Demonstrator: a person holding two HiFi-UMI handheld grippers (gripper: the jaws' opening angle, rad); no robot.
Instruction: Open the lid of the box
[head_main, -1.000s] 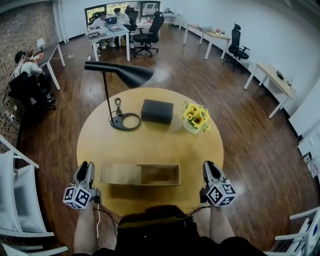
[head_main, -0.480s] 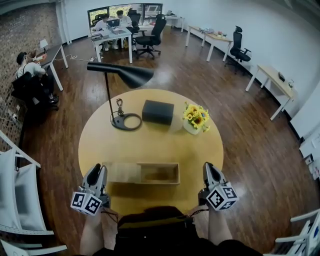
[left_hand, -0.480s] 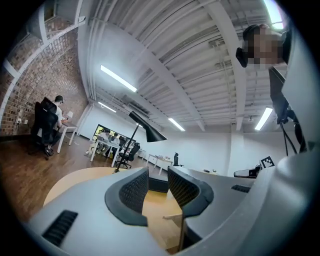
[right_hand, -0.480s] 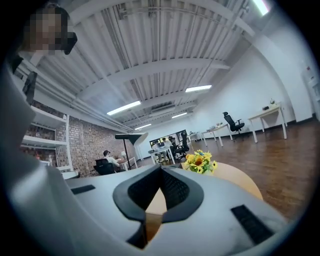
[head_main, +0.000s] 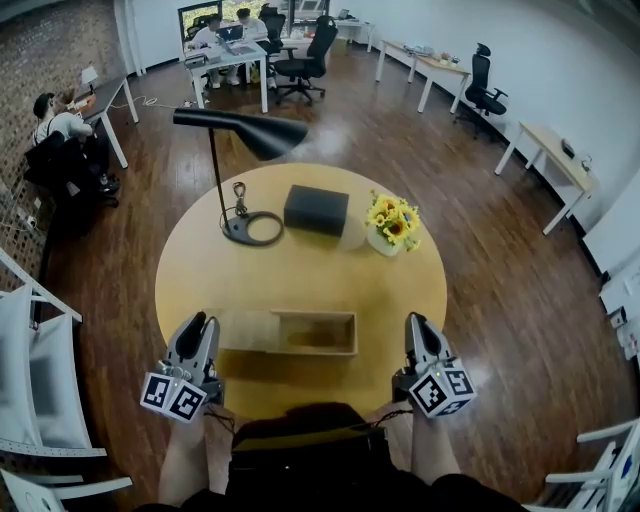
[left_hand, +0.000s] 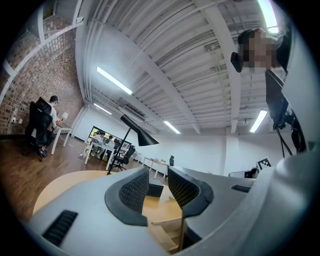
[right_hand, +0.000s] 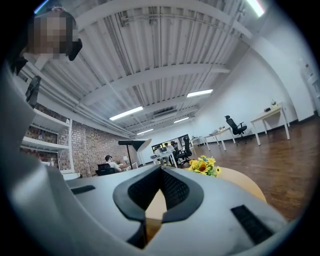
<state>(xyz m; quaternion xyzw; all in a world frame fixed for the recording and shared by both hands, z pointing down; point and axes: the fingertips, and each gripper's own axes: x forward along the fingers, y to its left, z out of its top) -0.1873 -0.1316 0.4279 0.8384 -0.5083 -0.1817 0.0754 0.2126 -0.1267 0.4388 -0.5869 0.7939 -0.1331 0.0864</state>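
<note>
A long wooden box (head_main: 290, 332) lies near the front of the round table (head_main: 300, 275). Its sliding lid (head_main: 240, 330) covers the left part, and the right compartment (head_main: 318, 335) shows open. My left gripper (head_main: 197, 330) hangs just off the box's left end, jaws a little apart with nothing between them. In the left gripper view the box's corner (left_hand: 167, 232) shows under the parted jaws of the left gripper (left_hand: 157, 187). My right gripper (head_main: 418, 328) is apart from the box's right end. In its own view the right gripper (right_hand: 161, 172) is shut, empty.
A black desk lamp (head_main: 240, 135), a dark box (head_main: 316, 210) and a vase of yellow flowers (head_main: 392, 222) stand at the table's far half. White chairs (head_main: 30, 390) are at the left. Desks, office chairs and seated people fill the room behind.
My left gripper has shifted right, closer to the box's left end, and its jaws have narrowed. The right gripper has hardly moved. The box looks the same.
</note>
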